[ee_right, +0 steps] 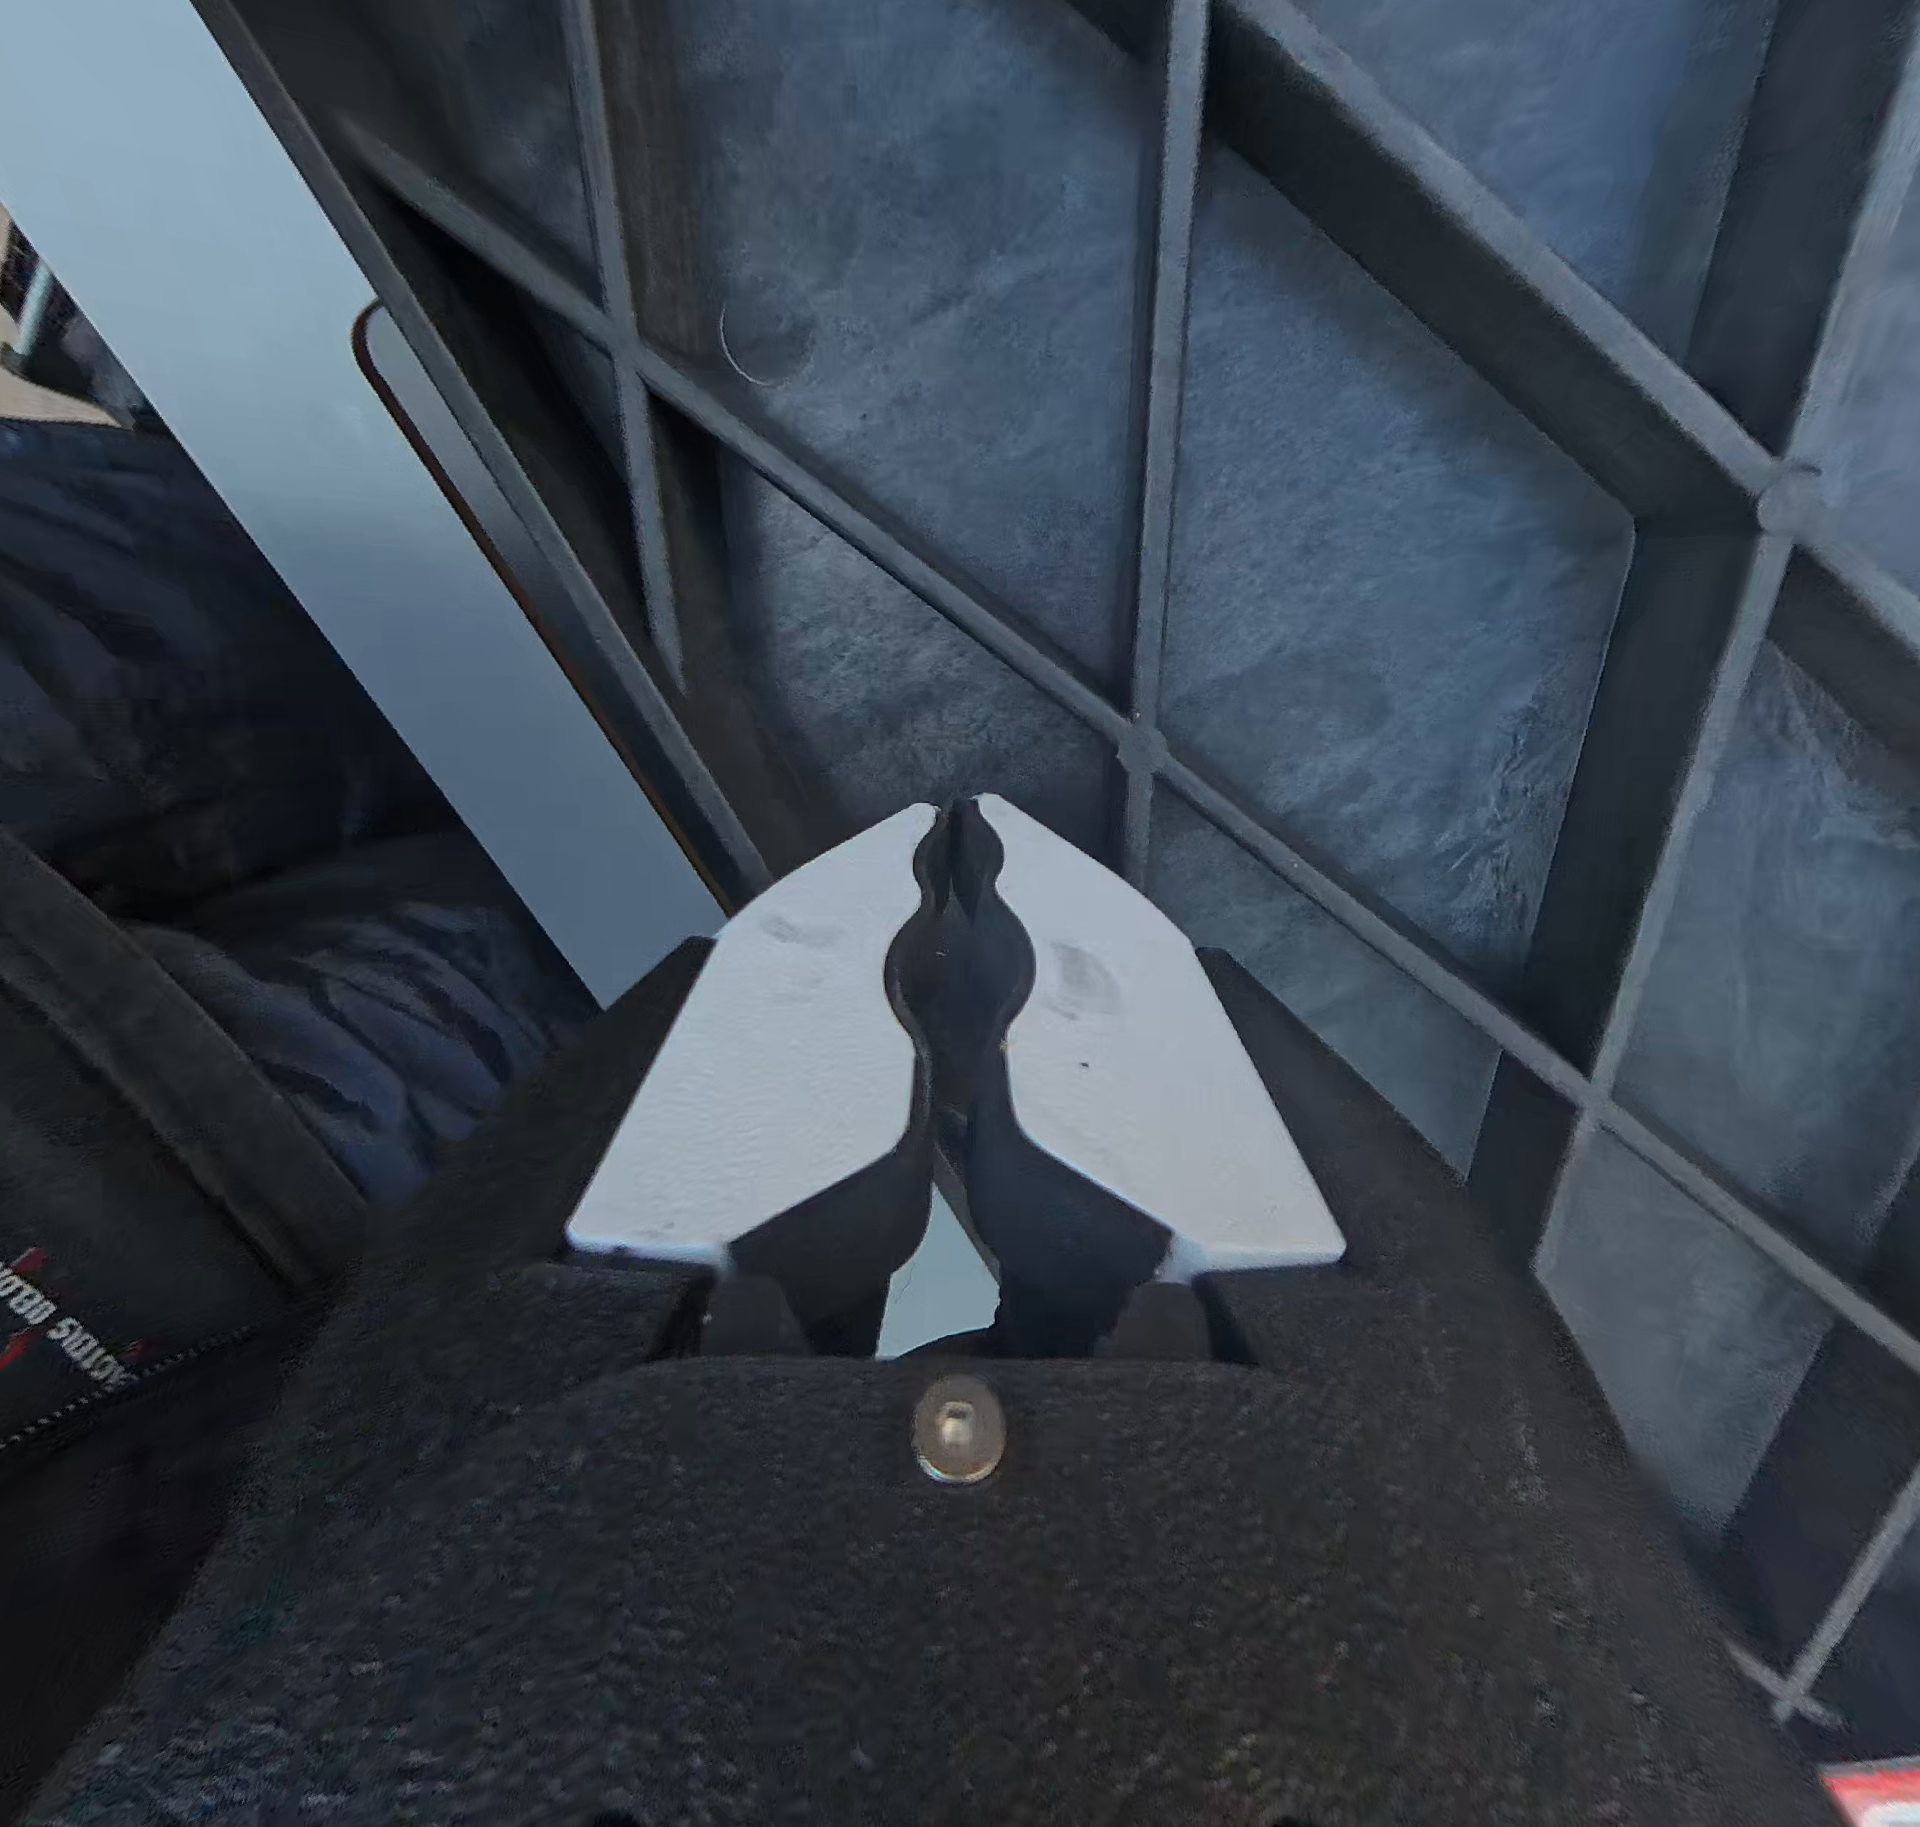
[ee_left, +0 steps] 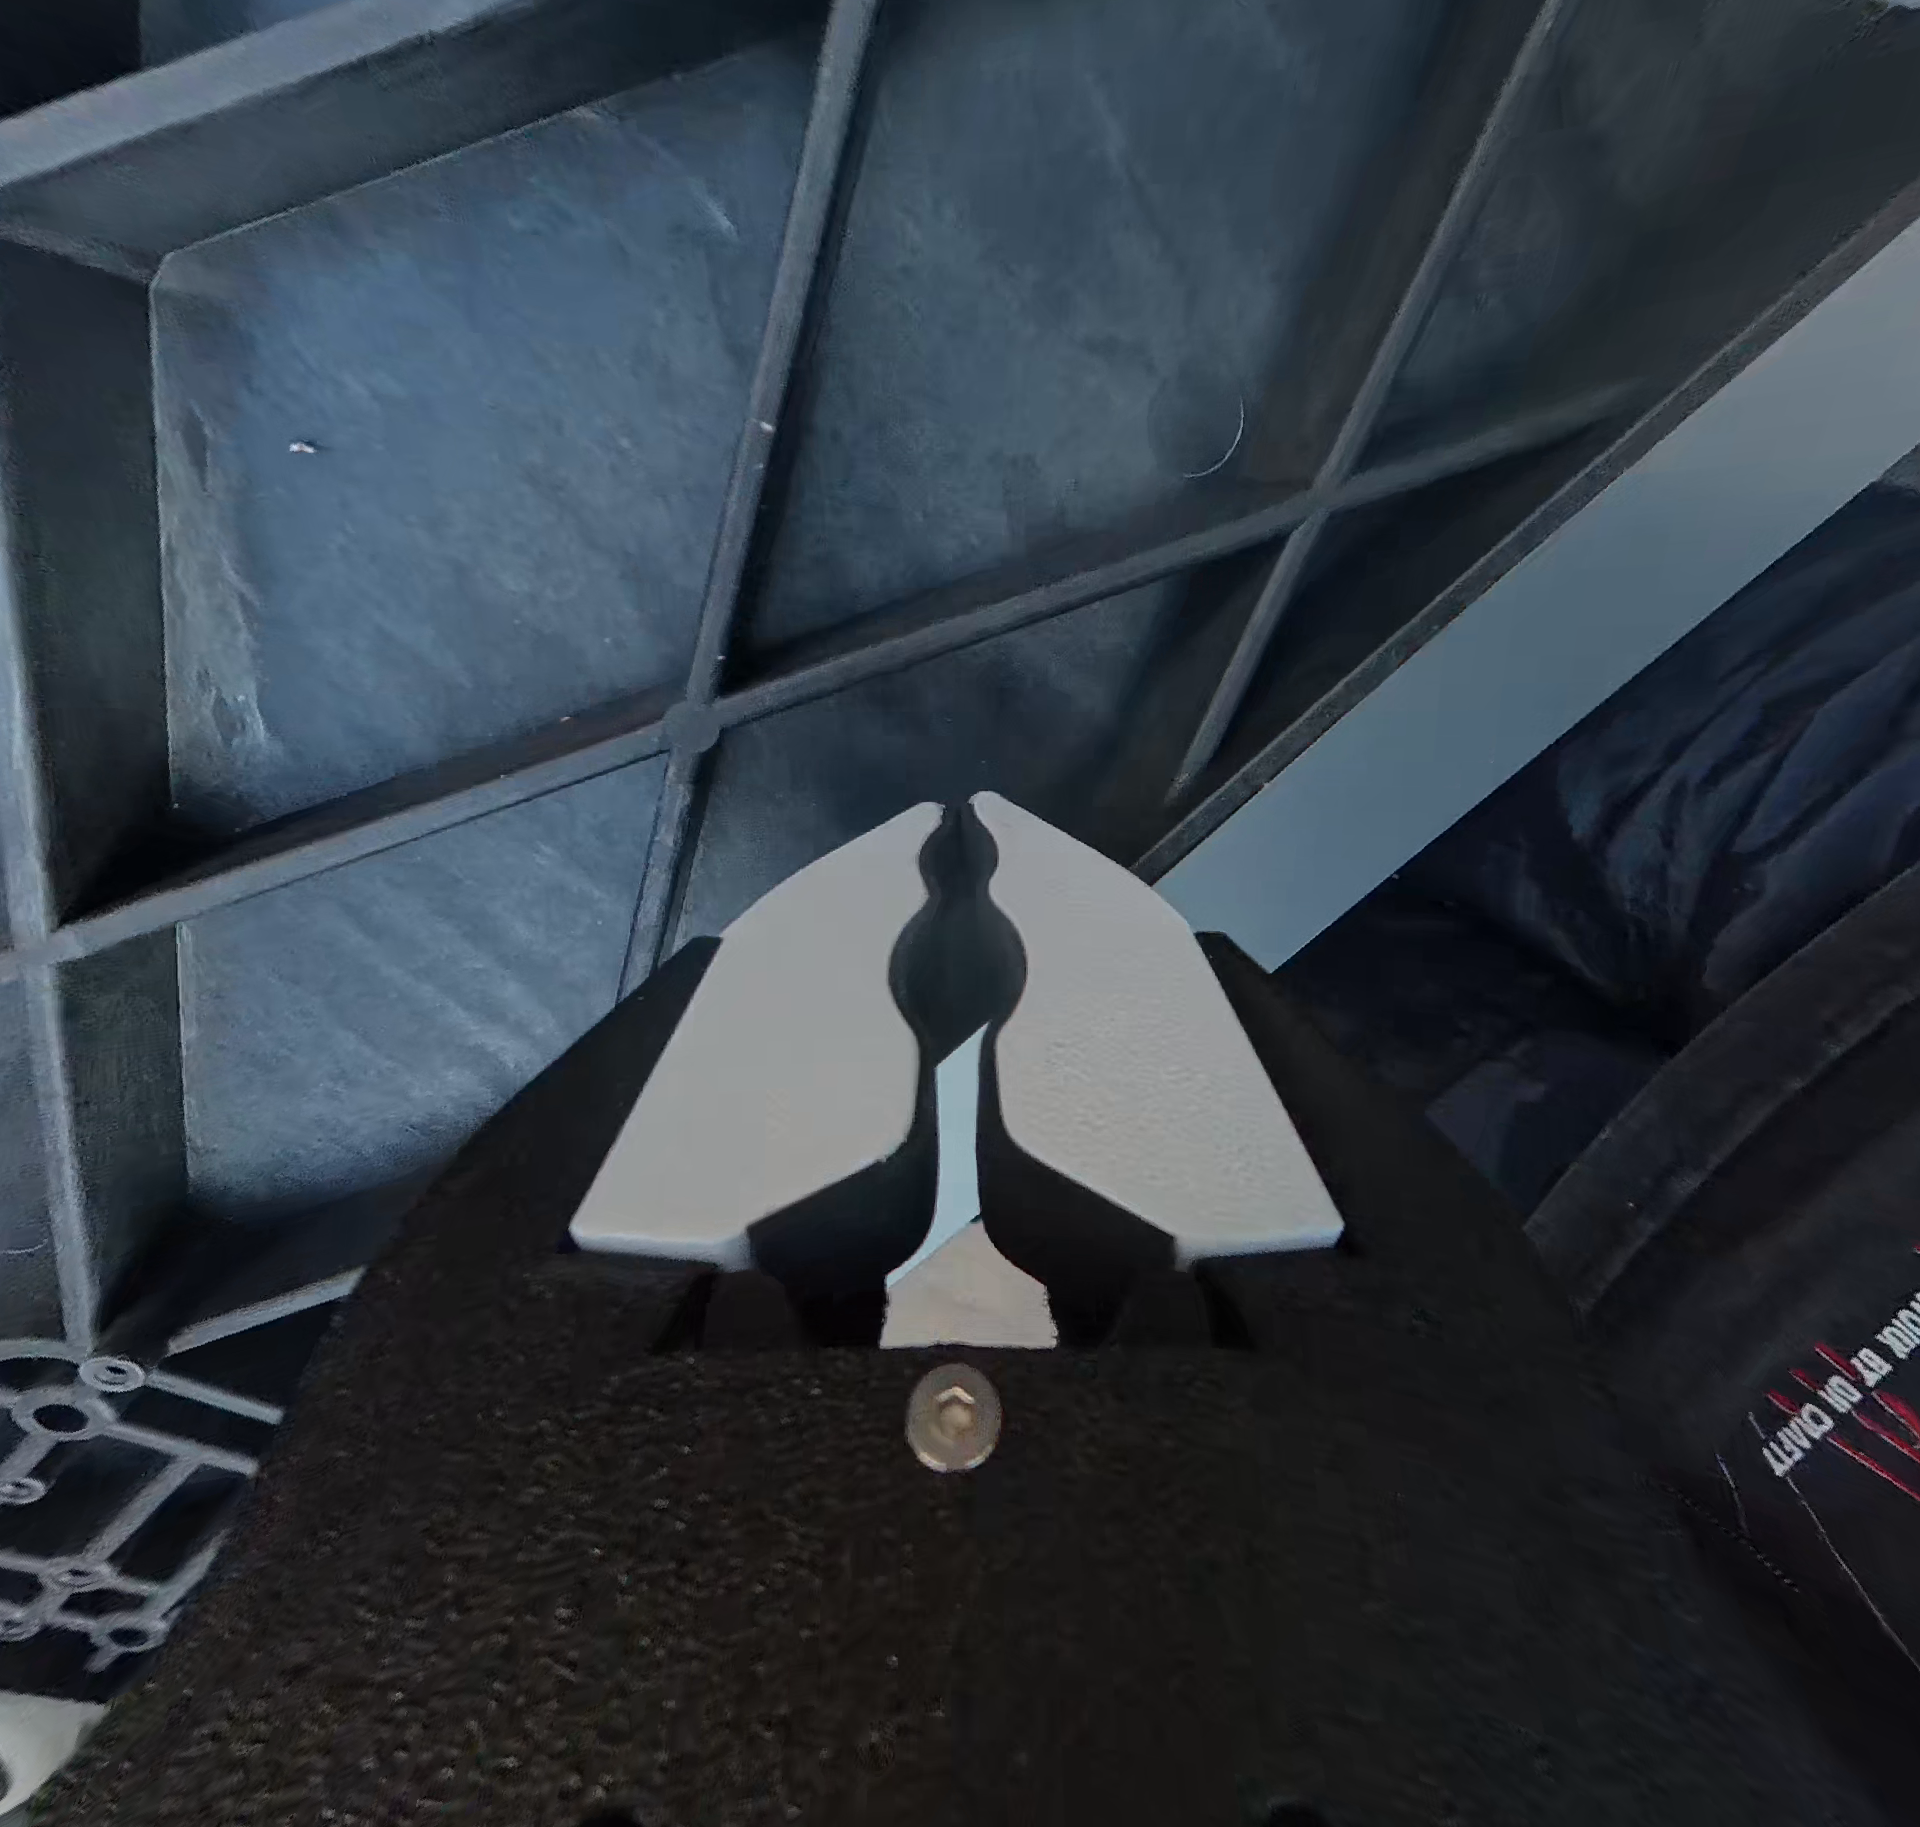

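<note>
My left gripper (ee_left: pixel 958 809) is shut and empty, its white fingers (ee_left: pixel 810 1050) meeting at the tips. It points at a dark grey ribbed plastic panel (ee_left: pixel 468 489), close to where two ribs cross (ee_left: pixel 691 728). My right gripper (ee_right: pixel 956 806) is also shut and empty, with smudged white fingers (ee_right: pixel 1122 1060). It points at the same kind of ribbed panel (ee_right: pixel 1351 634), near a rib crossing (ee_right: pixel 1138 747). Neither gripper touches the panel as far as I can tell.
A pale surface strip (ee_left: pixel 1455 738) runs beside the panel's edge and also shows in the right wrist view (ee_right: pixel 260 343). A person's dark clothing (ee_left: pixel 1714 842) lies beyond it, also seen in the right wrist view (ee_right: pixel 156 686). A black printed sheet (ee_left: pixel 94 1528) sits low left.
</note>
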Demonstrator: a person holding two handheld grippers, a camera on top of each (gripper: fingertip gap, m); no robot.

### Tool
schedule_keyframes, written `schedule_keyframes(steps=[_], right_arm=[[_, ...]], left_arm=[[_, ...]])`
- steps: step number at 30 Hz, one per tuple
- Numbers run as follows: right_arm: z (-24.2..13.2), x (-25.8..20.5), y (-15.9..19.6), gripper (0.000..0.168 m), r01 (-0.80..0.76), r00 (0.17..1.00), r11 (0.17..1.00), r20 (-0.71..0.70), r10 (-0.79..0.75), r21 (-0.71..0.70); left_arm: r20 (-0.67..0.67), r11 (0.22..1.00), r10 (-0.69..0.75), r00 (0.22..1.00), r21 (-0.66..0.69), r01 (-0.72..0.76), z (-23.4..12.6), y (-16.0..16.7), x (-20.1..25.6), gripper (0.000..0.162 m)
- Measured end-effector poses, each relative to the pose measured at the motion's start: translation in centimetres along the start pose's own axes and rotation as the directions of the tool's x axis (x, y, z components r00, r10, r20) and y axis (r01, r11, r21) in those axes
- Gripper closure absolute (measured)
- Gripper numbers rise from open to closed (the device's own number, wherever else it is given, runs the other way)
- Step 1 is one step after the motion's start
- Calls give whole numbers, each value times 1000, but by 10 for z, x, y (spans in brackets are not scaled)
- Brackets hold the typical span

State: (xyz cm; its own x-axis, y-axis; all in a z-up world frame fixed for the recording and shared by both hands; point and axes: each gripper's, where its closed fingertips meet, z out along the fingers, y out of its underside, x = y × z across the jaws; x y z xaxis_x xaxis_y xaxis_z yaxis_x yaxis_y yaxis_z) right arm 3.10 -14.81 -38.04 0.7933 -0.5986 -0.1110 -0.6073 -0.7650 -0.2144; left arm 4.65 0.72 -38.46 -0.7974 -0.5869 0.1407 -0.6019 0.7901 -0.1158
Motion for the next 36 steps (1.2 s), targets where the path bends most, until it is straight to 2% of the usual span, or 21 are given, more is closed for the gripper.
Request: schedule_keyframes(steps=[1,4,6,17,25,36], right_arm=[[3,0,1,168,25,1000,1000,-2,-25,-18],[11,-2,5,168,89,996,993,4,-89,-76],[16,-4,11,168,119,993,987,12,-118,-112],[17,-4,10,168,147,989,977,23,-145,-152],[17,-4,10,168,153,988,974,37,-149,-168],[17,-4,10,168,201,980,960,51,-195,-197]], left_arm=[[7,999,23,1000,-31,-22,3,1,1,162],[37,992,64,997,-112,-59,11,5,2,162],[42,991,57,997,-120,-52,12,4,2,162],[2,976,13,1000,-216,-12,13,5,1,162],[-66,980,-45,997,-198,31,13,5,2,162],[-45,985,-93,995,-152,85,13,4,2,162]])
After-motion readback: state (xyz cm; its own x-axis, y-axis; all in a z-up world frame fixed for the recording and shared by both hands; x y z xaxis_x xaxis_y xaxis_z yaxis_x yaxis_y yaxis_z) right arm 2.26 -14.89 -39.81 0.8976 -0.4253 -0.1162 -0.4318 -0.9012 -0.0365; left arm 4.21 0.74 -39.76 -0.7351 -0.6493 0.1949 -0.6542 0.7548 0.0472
